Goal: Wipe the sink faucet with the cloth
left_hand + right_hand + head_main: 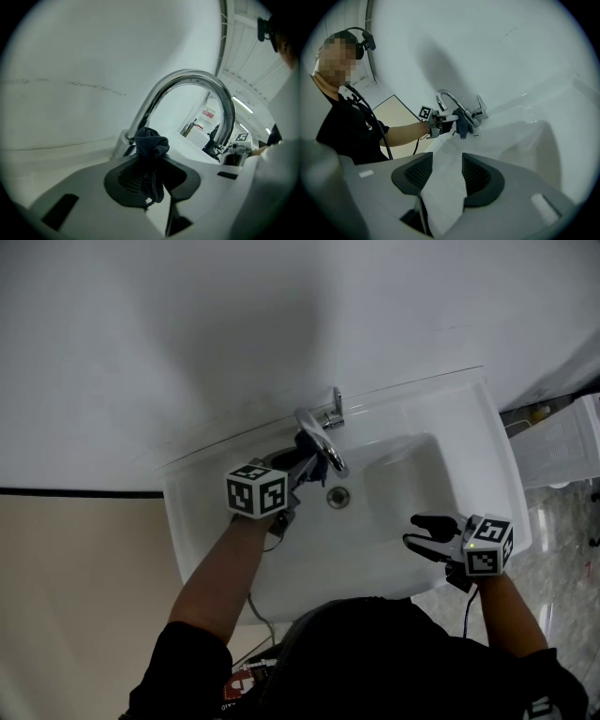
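A chrome faucet [322, 430] with a curved spout rises at the back of the white sink [281, 587]. My left gripper [308, 465] is shut on a dark blue cloth [314, 459], bunched against the spout's left side. In the left gripper view the cloth [151, 145] bulges out between the pads, just in front of the faucet [206, 82] arch. The right gripper view shows the cloth [462, 123] at the faucet [450, 99]. My right gripper [419, 530] hangs open over the sink's right front, nothing between its fingers [477, 176].
The drain [338, 496] lies in the basin below the spout. A white wall stands behind the sink. Right of the sink sits a white crate [567, 442] on a glossy floor. Beige floor lies to the left.
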### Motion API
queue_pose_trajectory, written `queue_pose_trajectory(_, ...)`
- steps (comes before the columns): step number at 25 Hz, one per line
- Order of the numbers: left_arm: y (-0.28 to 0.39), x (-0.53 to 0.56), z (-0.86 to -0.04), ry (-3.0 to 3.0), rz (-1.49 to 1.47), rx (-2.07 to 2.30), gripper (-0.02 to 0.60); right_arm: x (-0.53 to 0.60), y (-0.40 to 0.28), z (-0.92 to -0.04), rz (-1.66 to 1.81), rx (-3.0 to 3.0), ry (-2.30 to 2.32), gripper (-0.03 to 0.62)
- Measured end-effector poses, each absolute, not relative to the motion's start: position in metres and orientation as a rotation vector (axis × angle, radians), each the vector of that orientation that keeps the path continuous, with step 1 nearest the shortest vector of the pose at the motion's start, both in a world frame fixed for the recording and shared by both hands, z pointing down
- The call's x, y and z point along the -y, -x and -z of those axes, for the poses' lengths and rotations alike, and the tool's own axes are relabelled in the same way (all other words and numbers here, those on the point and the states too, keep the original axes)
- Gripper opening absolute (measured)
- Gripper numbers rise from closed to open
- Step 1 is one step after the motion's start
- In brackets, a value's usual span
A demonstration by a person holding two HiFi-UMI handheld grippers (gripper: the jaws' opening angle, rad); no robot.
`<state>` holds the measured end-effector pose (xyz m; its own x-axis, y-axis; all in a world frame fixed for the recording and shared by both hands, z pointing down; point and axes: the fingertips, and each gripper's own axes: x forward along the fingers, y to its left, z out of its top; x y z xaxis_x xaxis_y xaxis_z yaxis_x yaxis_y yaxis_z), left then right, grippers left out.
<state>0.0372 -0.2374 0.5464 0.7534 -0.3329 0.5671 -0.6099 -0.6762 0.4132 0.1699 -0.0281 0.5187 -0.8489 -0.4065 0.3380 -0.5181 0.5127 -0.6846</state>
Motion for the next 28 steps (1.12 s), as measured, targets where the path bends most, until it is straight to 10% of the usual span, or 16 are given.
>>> queue_pose_trajectory(17,-0.072,0.255,-0.613,-2.022,-0.497,0.734,0.078,0.017,-0.195,-0.536,-1.32,2.591,-0.866,0.187)
queue_pose_trajectory(28,-0.014,0.243,-0.454,-2.466,-0.531,0.708,0.078,0.026,-0.184,-0.514,-1.274,2.687,-0.823,0.187)
